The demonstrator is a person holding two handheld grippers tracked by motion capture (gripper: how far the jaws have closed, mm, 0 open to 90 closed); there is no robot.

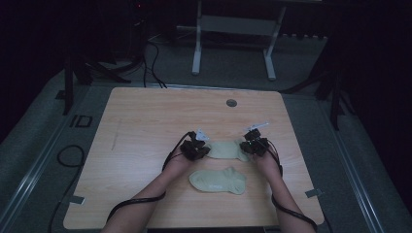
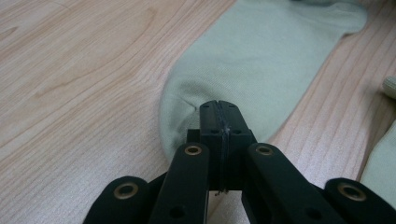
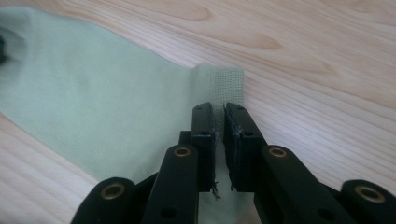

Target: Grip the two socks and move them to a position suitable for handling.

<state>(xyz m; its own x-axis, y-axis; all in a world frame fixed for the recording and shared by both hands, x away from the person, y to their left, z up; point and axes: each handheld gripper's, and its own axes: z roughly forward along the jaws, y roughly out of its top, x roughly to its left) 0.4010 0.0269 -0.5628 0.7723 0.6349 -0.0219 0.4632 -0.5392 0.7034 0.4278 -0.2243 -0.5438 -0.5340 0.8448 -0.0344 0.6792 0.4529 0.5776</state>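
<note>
I hold far sock (image 1: 224, 149) flat on desk (image 1: 145, 126): L gripper (image 2: 218, 112) fingers clamped on toe; R gripper (image 3: 218, 116) fingers slightly apart at cuff, prob. to stretch it.

We reach both forearms in from the near edge of the table and bring our hands close together at its middle. Our left gripper (image 1: 196, 145) points toward the right, its black jaws pressed flat together with no gap between them. Our right gripper (image 1: 254, 144) points toward the left, facing the other; its jaws stand a narrow slit apart. A black cable trails back along each forearm. A grey plate sits atop each gripper.
</note>
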